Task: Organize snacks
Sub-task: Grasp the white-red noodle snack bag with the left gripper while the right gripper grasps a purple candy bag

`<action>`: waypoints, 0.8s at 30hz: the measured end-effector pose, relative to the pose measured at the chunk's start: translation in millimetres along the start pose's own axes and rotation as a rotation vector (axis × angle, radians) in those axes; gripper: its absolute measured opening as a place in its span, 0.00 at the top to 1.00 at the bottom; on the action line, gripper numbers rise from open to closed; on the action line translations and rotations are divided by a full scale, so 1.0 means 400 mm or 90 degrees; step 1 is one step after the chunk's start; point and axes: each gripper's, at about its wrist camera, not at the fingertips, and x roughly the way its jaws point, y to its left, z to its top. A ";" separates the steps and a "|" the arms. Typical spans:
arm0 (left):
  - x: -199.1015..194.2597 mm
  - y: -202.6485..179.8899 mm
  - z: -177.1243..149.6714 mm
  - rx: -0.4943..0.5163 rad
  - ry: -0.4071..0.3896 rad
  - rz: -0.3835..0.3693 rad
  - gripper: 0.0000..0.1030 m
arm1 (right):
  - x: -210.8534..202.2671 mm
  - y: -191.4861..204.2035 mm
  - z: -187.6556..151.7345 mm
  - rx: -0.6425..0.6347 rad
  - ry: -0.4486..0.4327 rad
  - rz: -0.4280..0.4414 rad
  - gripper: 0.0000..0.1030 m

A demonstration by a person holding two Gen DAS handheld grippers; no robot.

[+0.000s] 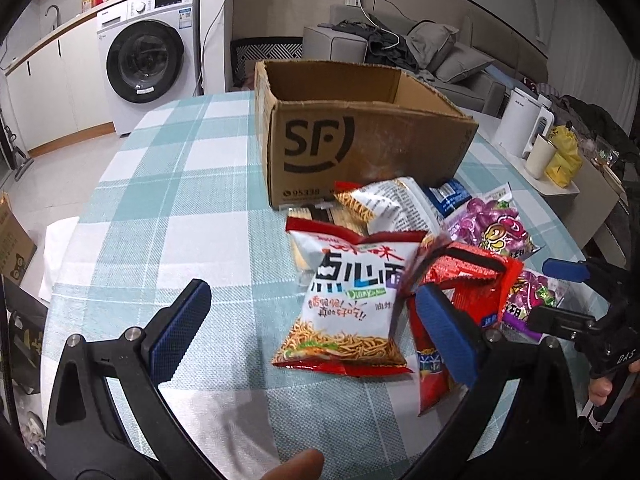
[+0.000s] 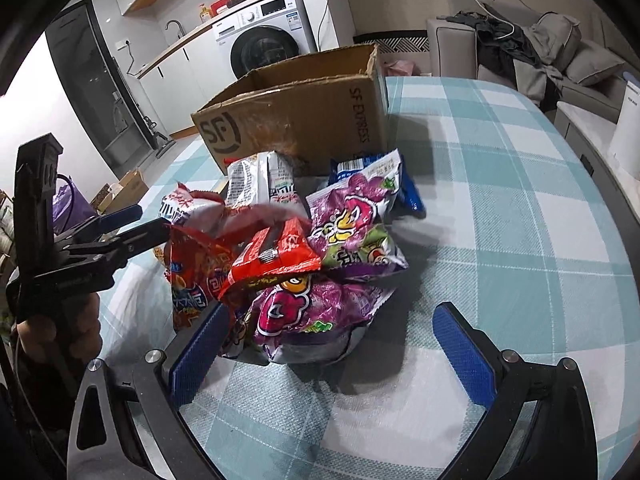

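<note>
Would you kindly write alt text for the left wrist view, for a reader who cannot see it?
The open left gripper hovers over a white-and-red noodle snack bag in a pile of snack packets. Behind stands an open SF cardboard box on a checked tablecloth; the right gripper is at the right edge.

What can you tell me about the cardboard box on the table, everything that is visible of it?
The cardboard box is brown corrugated card, worn and scuffed, with ragged top edges. A large black SF logo and a phone number are printed on its short face; "SF EXPRESS" runs along the long side. It stands upright and open at the top, on the checked tablecloth, behind the pile of snack bags. The inner walls that show are bare; its floor is hidden. The nearest bags lie against or close to its base. Neither gripper touches it.
</note>
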 end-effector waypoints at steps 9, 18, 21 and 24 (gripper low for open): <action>0.033 0.007 -0.014 -0.006 0.024 0.001 0.01 | 0.034 0.003 -0.001 0.004 0.018 0.010 0.00; 0.066 0.018 -0.021 -0.016 0.044 -0.002 0.01 | 0.040 -0.028 -0.004 0.042 0.019 0.032 0.00; 0.074 0.019 -0.023 -0.019 0.049 -0.007 0.01 | 0.046 -0.028 -0.005 0.044 0.022 0.043 0.01; 0.080 0.019 -0.022 -0.019 0.050 -0.007 0.01 | 0.049 -0.023 -0.010 0.044 0.021 0.050 0.03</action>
